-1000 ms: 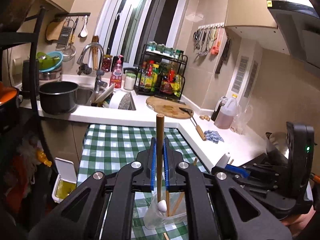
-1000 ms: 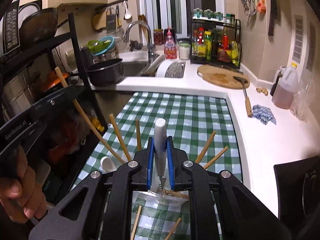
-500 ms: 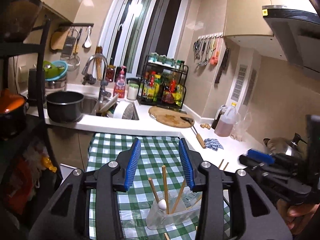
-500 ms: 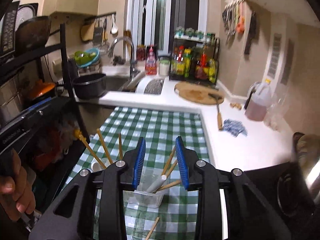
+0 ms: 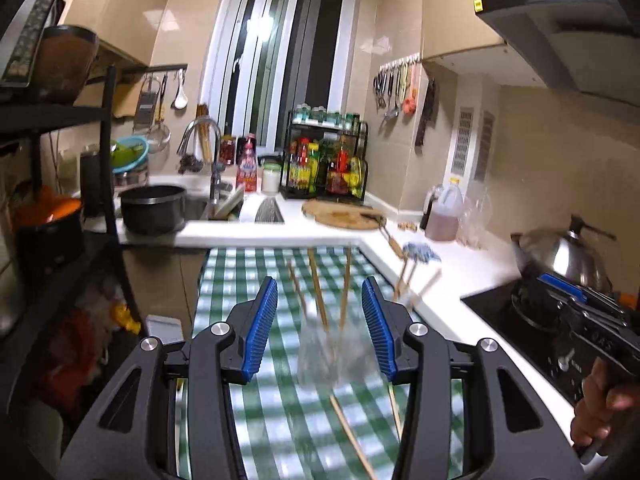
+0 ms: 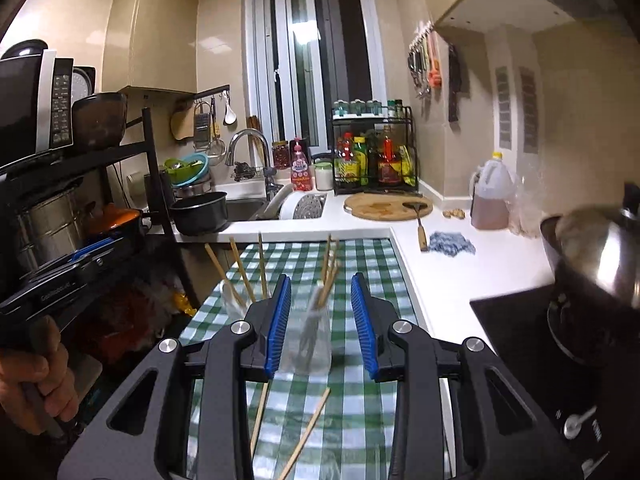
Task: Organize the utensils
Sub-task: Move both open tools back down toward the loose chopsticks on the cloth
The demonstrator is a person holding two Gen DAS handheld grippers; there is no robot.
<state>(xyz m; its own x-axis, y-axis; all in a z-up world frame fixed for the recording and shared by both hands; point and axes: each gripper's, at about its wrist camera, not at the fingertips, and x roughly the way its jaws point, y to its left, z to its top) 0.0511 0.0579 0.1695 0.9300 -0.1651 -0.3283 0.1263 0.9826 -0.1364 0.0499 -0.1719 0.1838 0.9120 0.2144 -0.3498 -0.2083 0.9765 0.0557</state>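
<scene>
A clear plastic container (image 6: 306, 340) stands on the green checked tablecloth (image 6: 360, 256), holding several wooden chopsticks (image 6: 329, 276) and a white-handled utensil. It shows blurred in the left wrist view (image 5: 336, 356). Loose chopsticks (image 6: 304, 436) lie on the cloth in front of it, also seen in the left wrist view (image 5: 352, 436). My left gripper (image 5: 320, 328) is open and empty above the container. My right gripper (image 6: 322, 324) is open and empty, with the container showing between its fingers. A second container (image 6: 232, 300) with chopsticks stands to the left.
A white counter (image 6: 460, 272) runs along the right, with a blue cloth (image 6: 452, 243), a jug (image 6: 492, 196) and a cutting board (image 6: 388, 206). A steel pot (image 6: 600, 264) sits on the black hob. A black shelf rack (image 6: 80, 208) stands on the left. The sink (image 6: 244, 208) is behind.
Both grippers opened, letting go of a chopstick and a white-handled utensil into the container, and then pulled back and up from it.
</scene>
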